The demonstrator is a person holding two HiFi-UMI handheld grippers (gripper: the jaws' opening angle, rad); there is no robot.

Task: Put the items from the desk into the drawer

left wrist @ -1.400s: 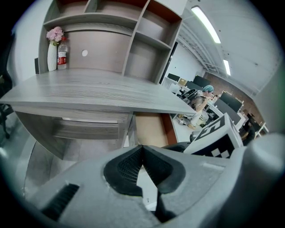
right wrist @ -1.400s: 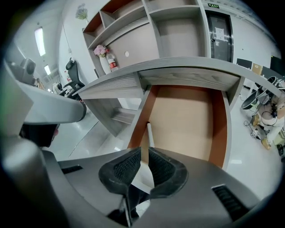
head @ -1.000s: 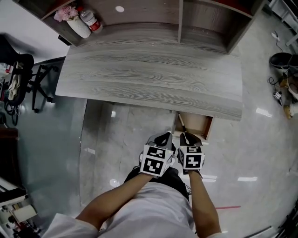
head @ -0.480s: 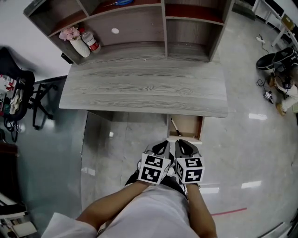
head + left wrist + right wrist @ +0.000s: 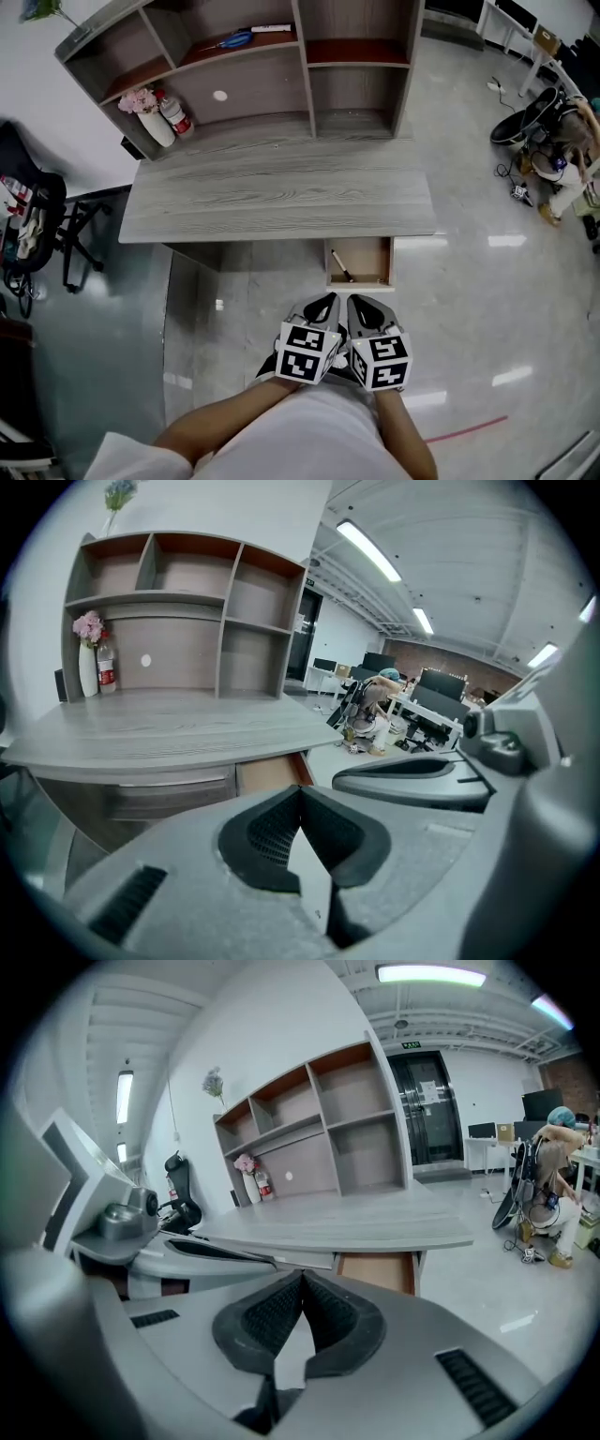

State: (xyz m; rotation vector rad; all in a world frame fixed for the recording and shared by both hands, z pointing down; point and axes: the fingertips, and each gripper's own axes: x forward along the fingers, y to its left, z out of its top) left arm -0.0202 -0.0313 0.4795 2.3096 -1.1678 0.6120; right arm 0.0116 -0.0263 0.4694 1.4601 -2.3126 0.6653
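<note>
- A grey wood-grain desk (image 5: 281, 192) is seen from above, with a grey open-shelf unit (image 5: 253, 80) standing along its far edge.
- A shallow wooden drawer (image 5: 371, 255) is pulled out from under the near right part of the desk and stands open.
- A dark slender pen-like item (image 5: 342, 266) lies slantwise on the drawer's floor, toward its left side.
- At the far left of the desk, a white vase with pink flowers (image 5: 155, 127) stands just beside a clear bottle with a red label (image 5: 176, 117).
- A blue-handled tool (image 5: 234, 40), too small to be identified, lies on an upper shelf.
- The left gripper (image 5: 323, 307) and the right gripper (image 5: 364, 309) are held side by side, close to the person's body, on the near side of the drawer and apart from it.
- In the left gripper view the ribbed black pads (image 5: 272, 827) are pressed together at the tips, with nothing pinched.
- In the right gripper view the jaws are likewise pressed together and hold nothing.
</note>
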